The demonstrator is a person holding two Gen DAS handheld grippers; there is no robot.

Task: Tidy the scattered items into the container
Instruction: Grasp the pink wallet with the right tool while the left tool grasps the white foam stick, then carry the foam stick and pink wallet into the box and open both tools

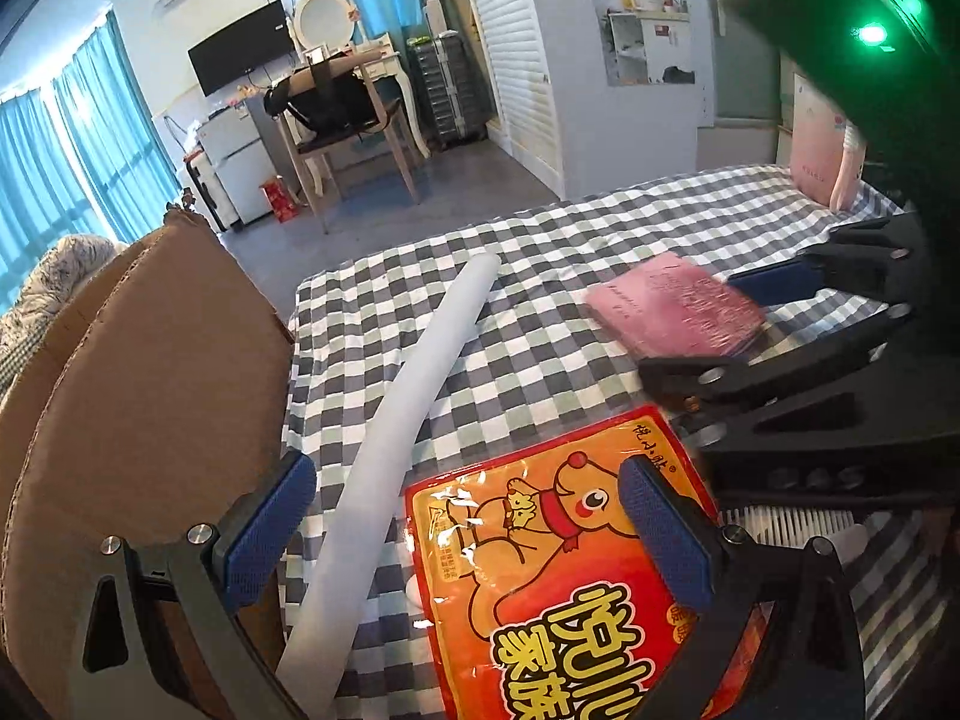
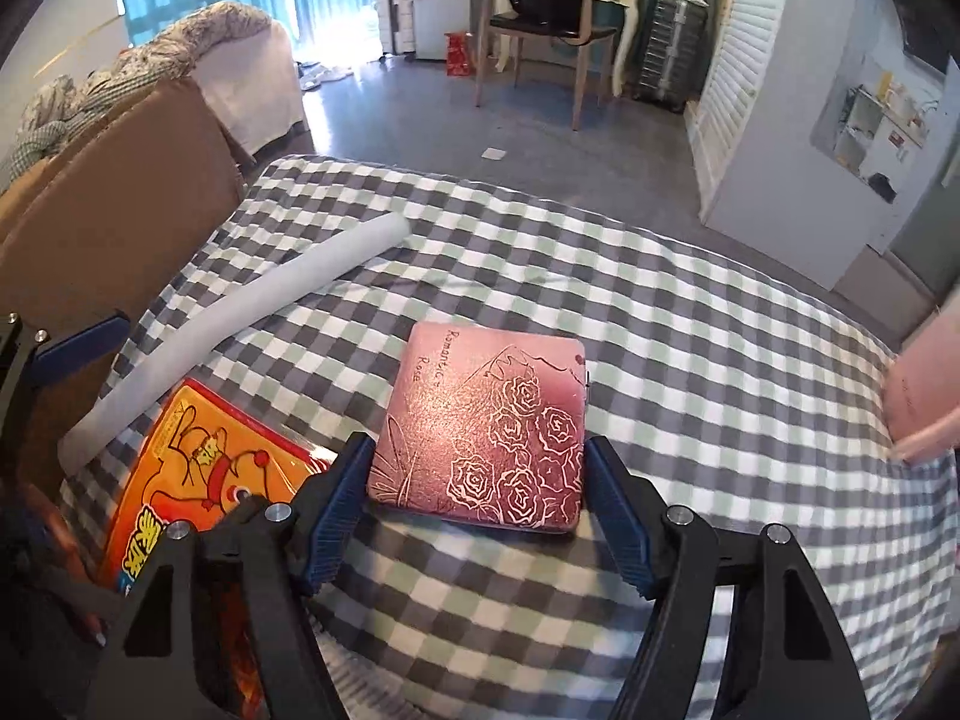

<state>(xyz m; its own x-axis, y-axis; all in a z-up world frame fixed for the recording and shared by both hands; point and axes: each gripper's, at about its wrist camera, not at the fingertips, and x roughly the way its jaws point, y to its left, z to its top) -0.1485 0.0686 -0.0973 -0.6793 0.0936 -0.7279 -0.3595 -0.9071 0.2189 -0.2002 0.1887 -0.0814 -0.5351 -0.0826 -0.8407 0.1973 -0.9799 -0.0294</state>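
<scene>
A pink rose-patterned case (image 2: 486,426) lies on the checkered cloth (image 2: 690,312). My right gripper (image 2: 480,516) is open, its blue pads either side of the case's near end; it also shows in the left wrist view (image 1: 720,324) beside the pink case (image 1: 675,312). My left gripper (image 1: 468,534) is open above an orange snack bag (image 1: 540,588) and a long white foam tube (image 1: 396,432). The bag (image 2: 198,474) and tube (image 2: 240,312) also show in the right wrist view. A brown cardboard box (image 1: 150,396) stands at the left.
A pink box (image 1: 822,162) stands at the table's far right corner. A white comb-like item (image 1: 786,525) lies under the right gripper. Beyond the table are a chair (image 2: 540,18), a desk, a small fridge and a louvred wardrobe (image 2: 738,78).
</scene>
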